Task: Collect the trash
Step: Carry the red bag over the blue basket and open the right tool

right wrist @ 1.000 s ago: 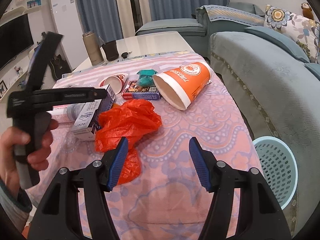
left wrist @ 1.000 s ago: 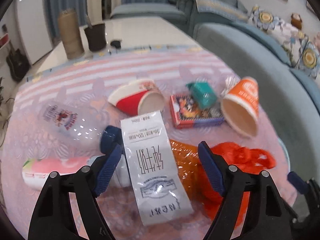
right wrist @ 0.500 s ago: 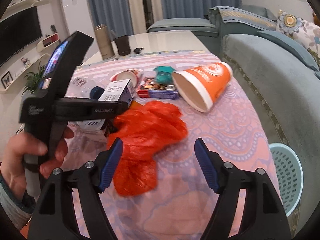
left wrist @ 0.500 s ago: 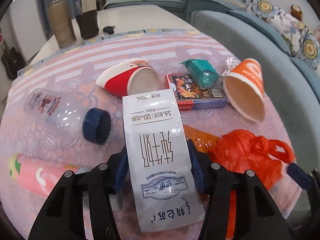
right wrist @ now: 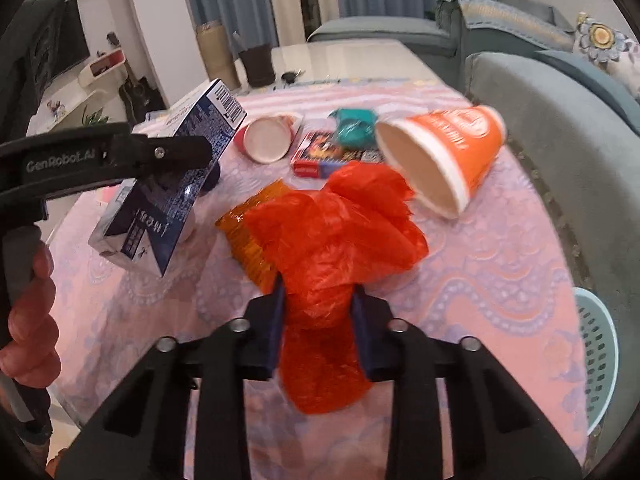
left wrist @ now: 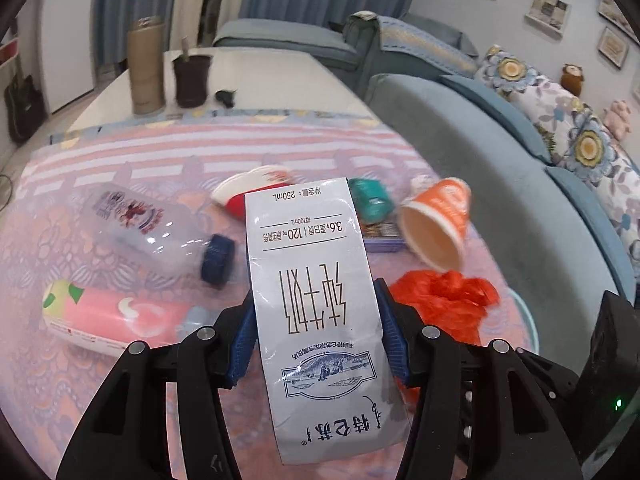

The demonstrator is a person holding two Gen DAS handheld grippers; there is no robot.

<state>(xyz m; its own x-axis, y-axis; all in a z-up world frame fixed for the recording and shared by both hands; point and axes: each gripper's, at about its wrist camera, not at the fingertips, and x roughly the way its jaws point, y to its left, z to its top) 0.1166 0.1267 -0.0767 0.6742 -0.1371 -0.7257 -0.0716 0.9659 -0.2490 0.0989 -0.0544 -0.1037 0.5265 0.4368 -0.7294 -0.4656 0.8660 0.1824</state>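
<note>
The left gripper [left wrist: 316, 332] is pinching the milk carton [left wrist: 316, 316] by its sides, lifting it clear of the table. The right gripper [right wrist: 318, 326] is clenching the red plastic bag [right wrist: 336, 232], likely since the laundry-style basket [right wrist: 598, 350] sits right beside the table.

A glossy grey-white paper milk carton [left wrist: 316, 312], a crinkled, shiny red plastic bag [right wrist: 340, 240] and a smooth orange paper cup [right wrist: 444, 156] are being shown on matt patterned pink cloth [right wrist: 500, 264].
</note>
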